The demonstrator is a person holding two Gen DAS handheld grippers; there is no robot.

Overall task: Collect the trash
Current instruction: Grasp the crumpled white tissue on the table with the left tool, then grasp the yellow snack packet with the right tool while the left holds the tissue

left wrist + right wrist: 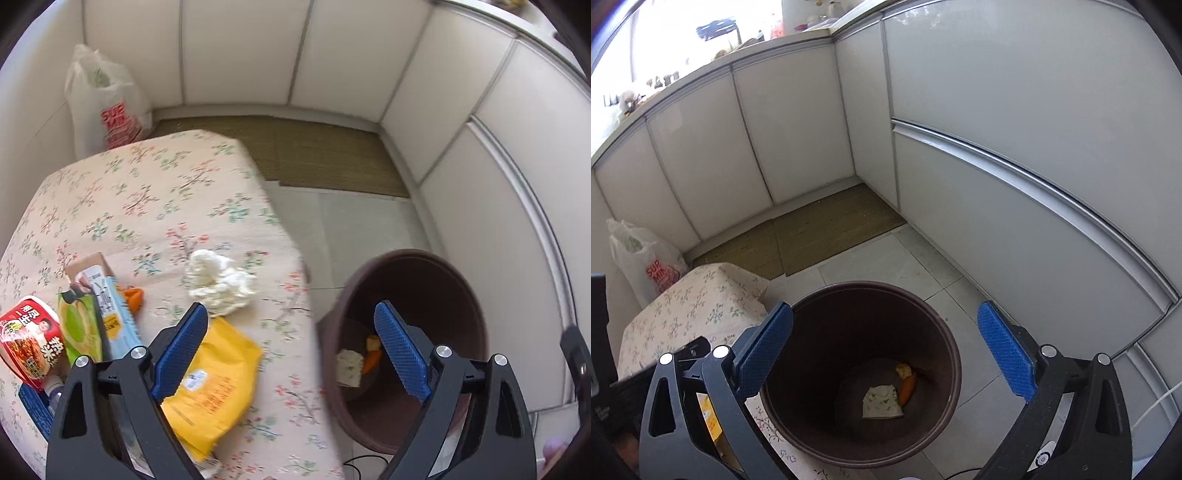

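Landmark: one brown bin (860,373) on floor beside floral-cloth table (147,206). Three scraps lay inside bin: pale wrapper (882,402), orange piece (907,390), yellow bit (903,369). On table left of bin: one white crumpled tissue (219,282), one yellow pouch (212,387), about four more packets. Left gripper (291,349) jaws wide, empty. Right gripper (885,350) wide, empty, over bin.

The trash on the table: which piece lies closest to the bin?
The crumpled white tissue; the yellow packet lies nearer the camera, the other wrappers far left.
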